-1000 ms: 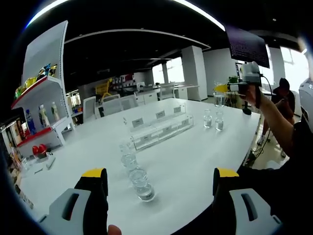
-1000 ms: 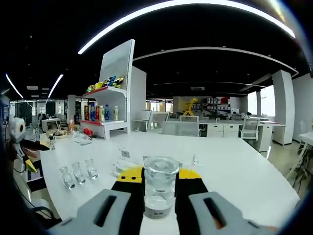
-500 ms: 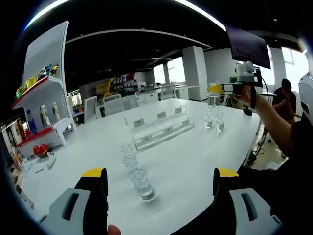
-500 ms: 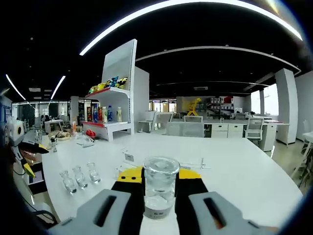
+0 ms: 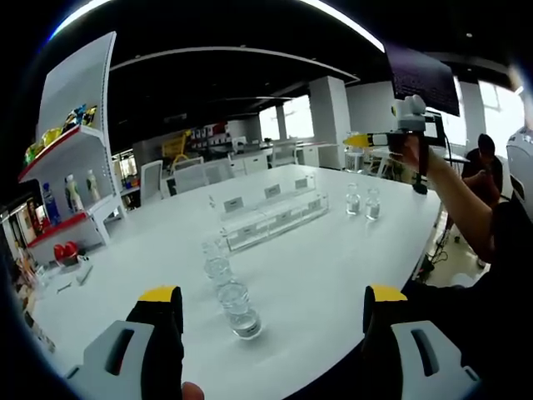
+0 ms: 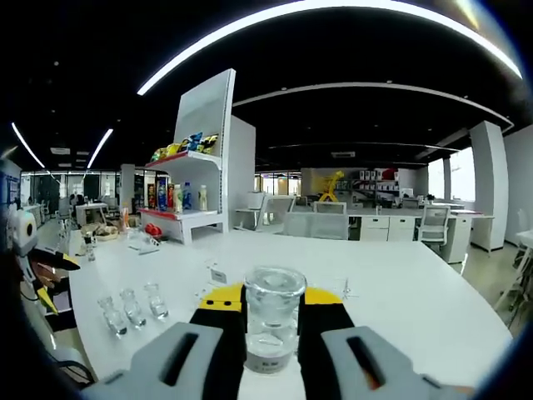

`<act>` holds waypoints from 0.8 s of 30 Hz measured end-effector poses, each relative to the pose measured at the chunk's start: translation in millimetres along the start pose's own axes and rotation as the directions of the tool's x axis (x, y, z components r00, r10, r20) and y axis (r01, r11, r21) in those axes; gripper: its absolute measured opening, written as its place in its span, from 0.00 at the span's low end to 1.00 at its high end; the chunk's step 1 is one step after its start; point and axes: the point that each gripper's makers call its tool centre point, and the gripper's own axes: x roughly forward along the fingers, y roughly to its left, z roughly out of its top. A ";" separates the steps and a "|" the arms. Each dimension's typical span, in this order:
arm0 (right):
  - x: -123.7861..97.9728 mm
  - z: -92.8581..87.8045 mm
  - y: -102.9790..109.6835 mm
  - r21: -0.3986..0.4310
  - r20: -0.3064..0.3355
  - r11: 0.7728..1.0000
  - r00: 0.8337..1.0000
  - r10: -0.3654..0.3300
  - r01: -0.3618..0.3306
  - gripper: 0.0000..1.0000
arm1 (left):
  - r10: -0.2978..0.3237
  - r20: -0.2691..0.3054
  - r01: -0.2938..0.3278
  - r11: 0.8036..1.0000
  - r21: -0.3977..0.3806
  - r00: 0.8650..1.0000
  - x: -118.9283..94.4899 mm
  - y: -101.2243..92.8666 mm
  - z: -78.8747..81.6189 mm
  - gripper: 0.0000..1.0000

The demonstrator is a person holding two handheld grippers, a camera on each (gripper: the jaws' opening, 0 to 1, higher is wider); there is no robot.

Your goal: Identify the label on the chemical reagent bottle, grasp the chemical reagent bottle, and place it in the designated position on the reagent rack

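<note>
Both tongs are easy to read: the right gripper [image 6: 268,310] is clamped on a clear reagent bottle [image 6: 272,315] held up above the white table [image 6: 416,292], while the left gripper [image 5: 265,310] stands wide with nothing between its jaws. A small dark label sits low on the held bottle, too small to make out, and the jaws cover its sides. From the left gripper view the right gripper [image 5: 360,142] shows far off, raised in a person's hand [image 5: 408,150], with the bottle between its jaws only a pale blur. Since a second ago that hand has carried it leftward and a little higher, now over the far end of the clear reagent rack [image 5: 271,215]. Three bottles [image 5: 223,279] stand in a row just ahead of the left gripper, and two more [image 5: 362,201] beyond the rack's right end. A white shelf unit [image 6: 196,158] with coloured packets and drink bottles stands past the table.
</note>
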 end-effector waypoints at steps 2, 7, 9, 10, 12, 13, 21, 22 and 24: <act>1.5 1.4 -0.1 -0.006 0.003 1.000 1.000 -0.002 0.002 0.20 | -0.003 -0.003 0.003 1.000 -0.003 1.000 0.6 -0.6 -1.1 0.89; 6.3 5.5 1.9 -0.007 0.007 1.000 1.000 0.002 -0.002 0.20 | 0.003 0.001 -0.003 1.000 -0.029 1.000 0.3 0.6 0.6 0.95; 8.1 7.6 3.2 -0.010 0.008 1.000 1.000 0.003 -0.003 0.20 | 0.006 0.004 -0.006 0.999 -0.031 1.000 -0.8 1.2 1.4 0.95; 9.0 8.8 3.9 -0.011 0.010 1.000 1.000 0.004 -0.004 0.20 | 0.008 0.004 -0.008 1.000 -0.028 1.000 -1.4 1.4 1.7 0.95; 10.8 10.7 5.7 -0.011 0.012 1.000 1.000 0.007 -0.007 0.20 | 0.009 0.003 -0.009 1.000 -0.025 1.000 -2.3 1.3 1.4 0.95; 12.0 11.7 6.8 -0.012 0.012 1.000 1.000 0.010 -0.010 0.20 | 0.010 0.005 -0.009 1.000 -0.028 1.000 -2.8 1.4 1.4 0.95; 25.5 17.3 16.3 -0.027 0.018 0.999 1.000 0.020 -0.019 0.20 | 0.000 -0.012 0.000 1.000 -0.009 1.000 -3.9 -1.8 -3.5 0.95; 28.0 17.6 17.7 -0.027 0.019 0.999 1.000 0.022 -0.022 0.20 | -0.003 -0.007 0.003 1.000 -0.009 1.000 -4.1 -2.2 -2.7 0.95; 33.7 17.4 20.8 -0.027 0.016 0.999 1.000 0.026 -0.026 0.20 | -0.006 -0.003 0.006 1.000 -0.012 1.000 -4.5 -2.0 -2.1 0.95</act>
